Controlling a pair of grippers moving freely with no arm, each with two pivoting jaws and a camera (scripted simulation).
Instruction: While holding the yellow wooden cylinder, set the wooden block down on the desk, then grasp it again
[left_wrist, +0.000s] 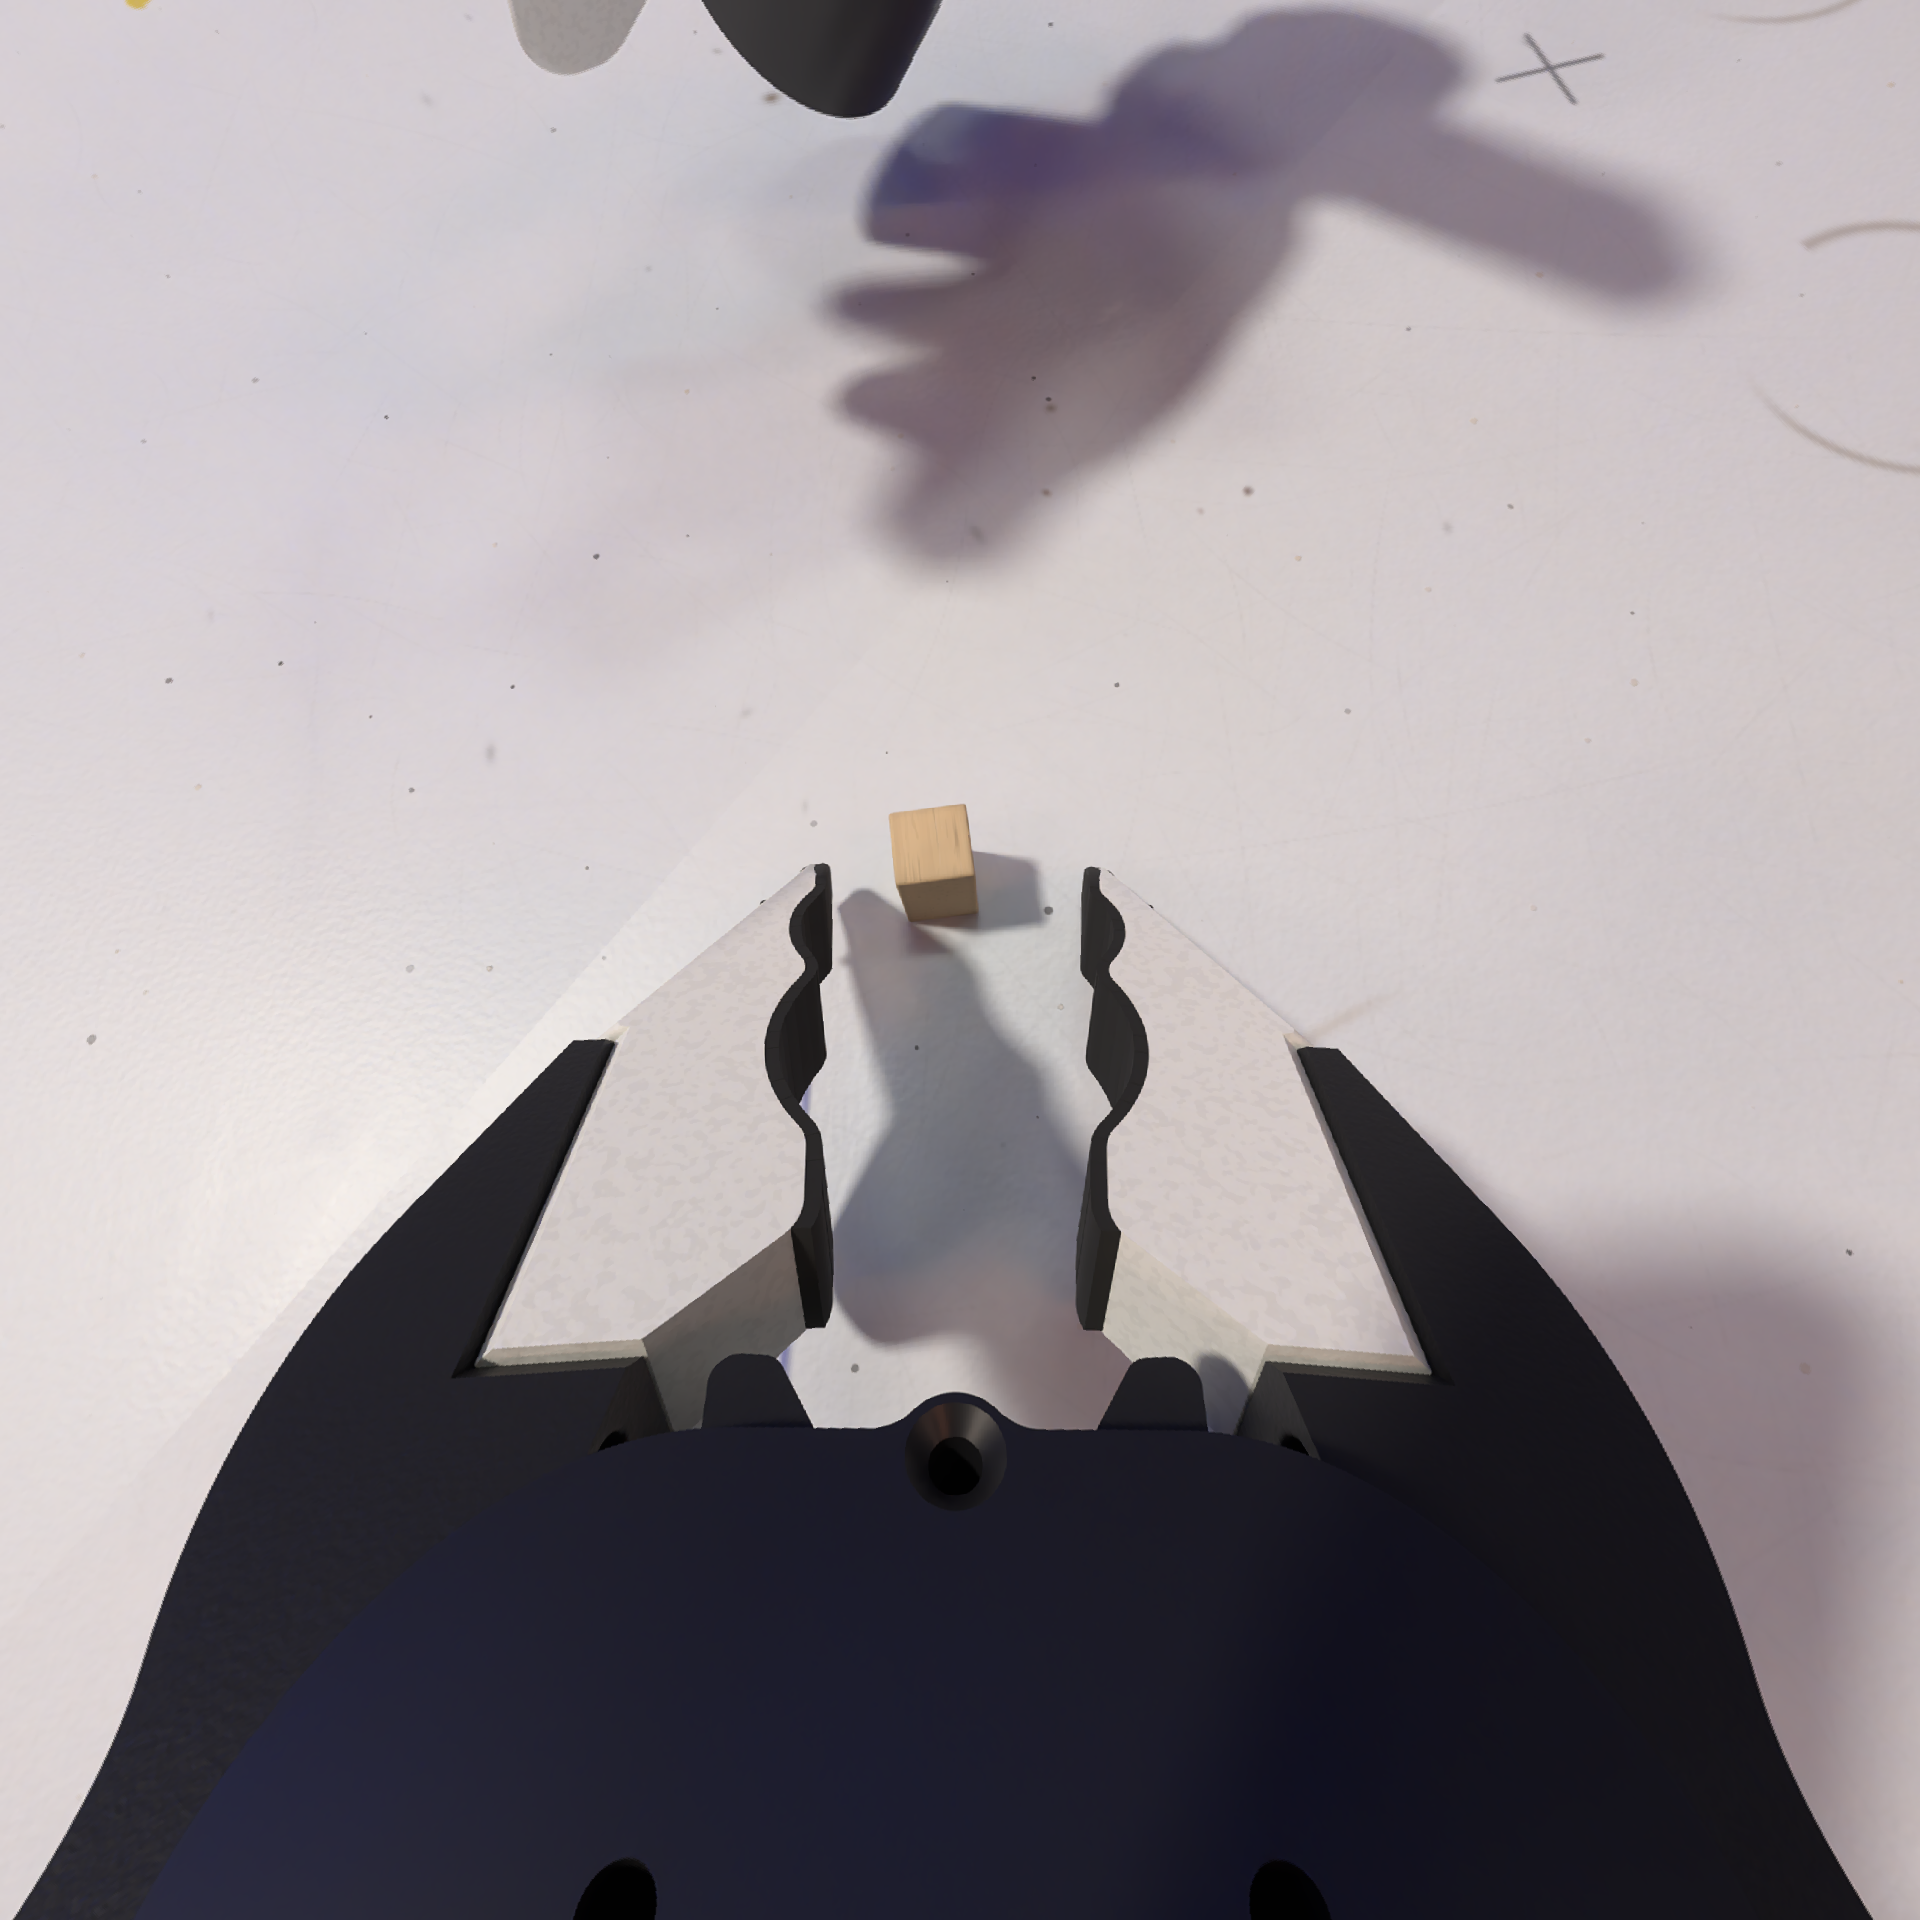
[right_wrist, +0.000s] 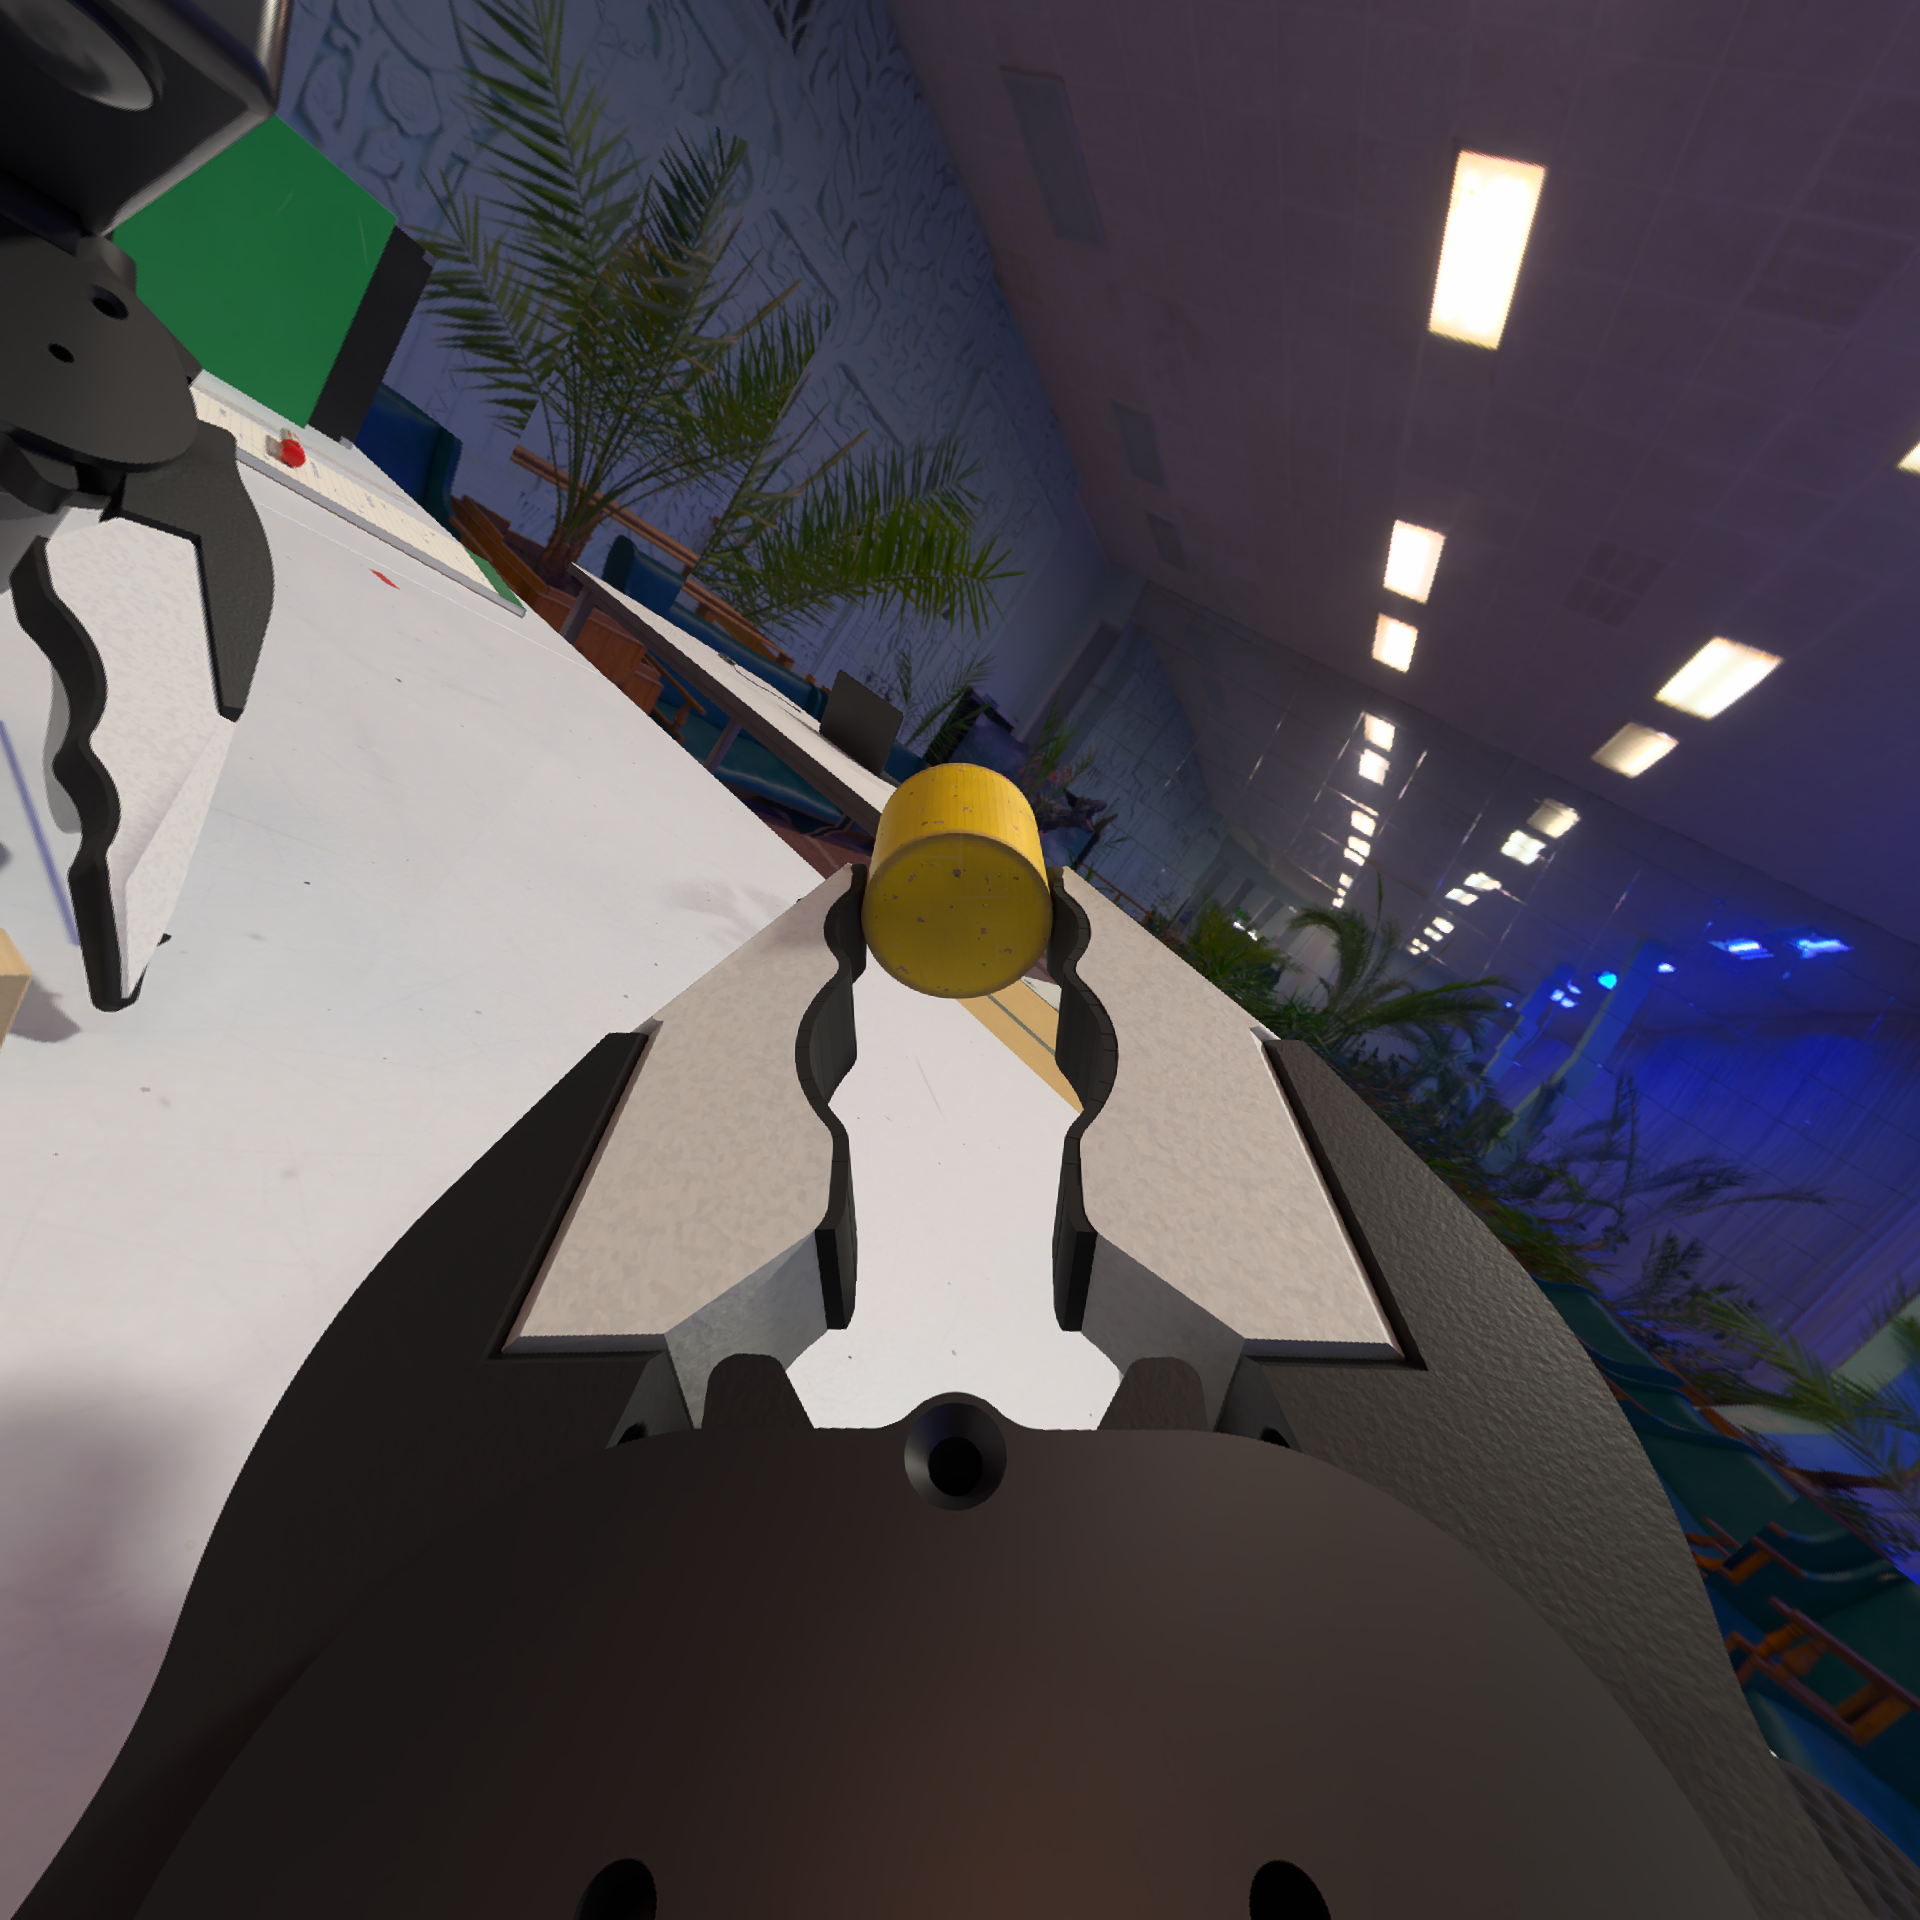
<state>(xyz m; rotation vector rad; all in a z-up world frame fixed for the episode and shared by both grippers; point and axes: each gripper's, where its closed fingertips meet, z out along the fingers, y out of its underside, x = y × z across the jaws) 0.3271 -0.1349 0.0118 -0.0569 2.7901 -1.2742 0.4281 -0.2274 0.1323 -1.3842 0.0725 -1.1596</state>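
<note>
The left gripper (left_wrist: 956, 883) points steeply down at the white desk (left_wrist: 416, 623), jaws spread and holding nothing, with the wooden block (left_wrist: 934, 861) resting on the desk just beyond its fingertips, nearer the left one. The right gripper (right_wrist: 954, 914), tilted and raised above the desk, clamps the yellow wooden cylinder (right_wrist: 954, 899) between its fingertips. Only the right wrist view shows the cylinder, a green panel (right_wrist: 260, 270) and palm plants (right_wrist: 644, 343) beyond the desk.

The left wrist view looked steeply down along its own fingers at the white surface (left_wrist: 416, 623), hanging above it. The right wrist view was rolled sideways and looked nearly level across the surface (right_wrist: 416, 935) into the room beyond. Both views took in the same surface; the right one also caught the left gripper (right_wrist: 114, 987) close by.
</note>
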